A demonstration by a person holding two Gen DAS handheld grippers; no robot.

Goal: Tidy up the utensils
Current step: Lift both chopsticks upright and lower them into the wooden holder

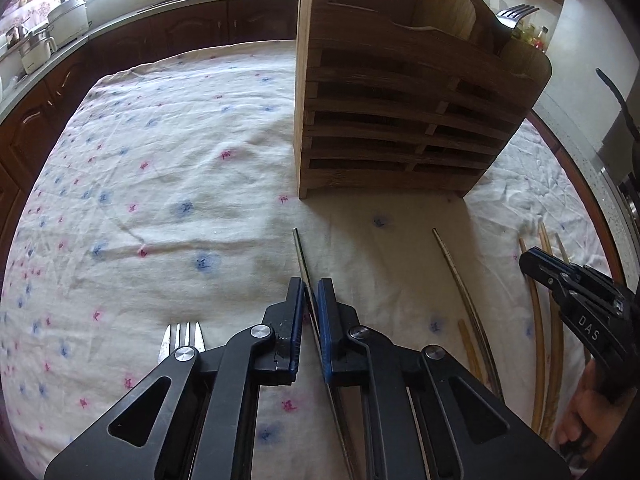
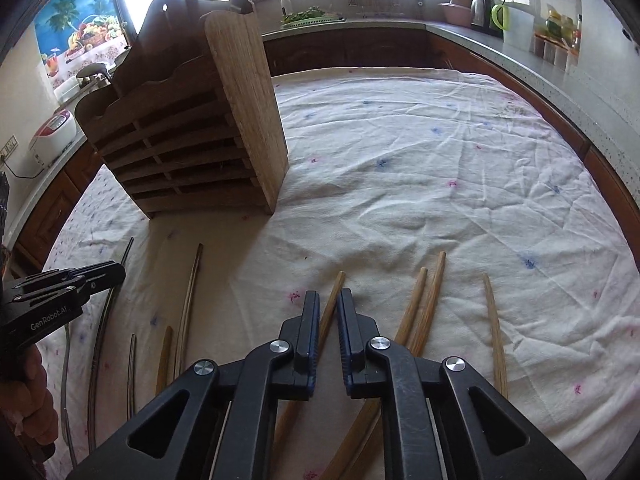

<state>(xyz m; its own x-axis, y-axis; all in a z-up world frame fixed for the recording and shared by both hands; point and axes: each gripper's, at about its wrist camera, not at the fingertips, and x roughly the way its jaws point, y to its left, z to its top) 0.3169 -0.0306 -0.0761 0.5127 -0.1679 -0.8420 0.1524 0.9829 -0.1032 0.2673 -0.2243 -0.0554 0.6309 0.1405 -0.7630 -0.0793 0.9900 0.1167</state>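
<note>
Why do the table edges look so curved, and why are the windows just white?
Left wrist view: a fisheye lens bows the floral tablecloth and the slatted wooden utensil rack, with dark corners; the window is blown out white. Right wrist view: same bending, glaring windows behind the rack, which stands backlit with its slatted face in shade; the wooden chopsticks stay sharp.

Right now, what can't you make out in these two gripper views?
- Left wrist: the metal chopstick runs under the left gripper; its near end is hidden.
- Left wrist: the fork handle is covered by the gripper body.
- Right wrist: whether the right gripper touches the wooden chopstick.
- Both: the wooden rack contents, mostly behind its walls.
</note>
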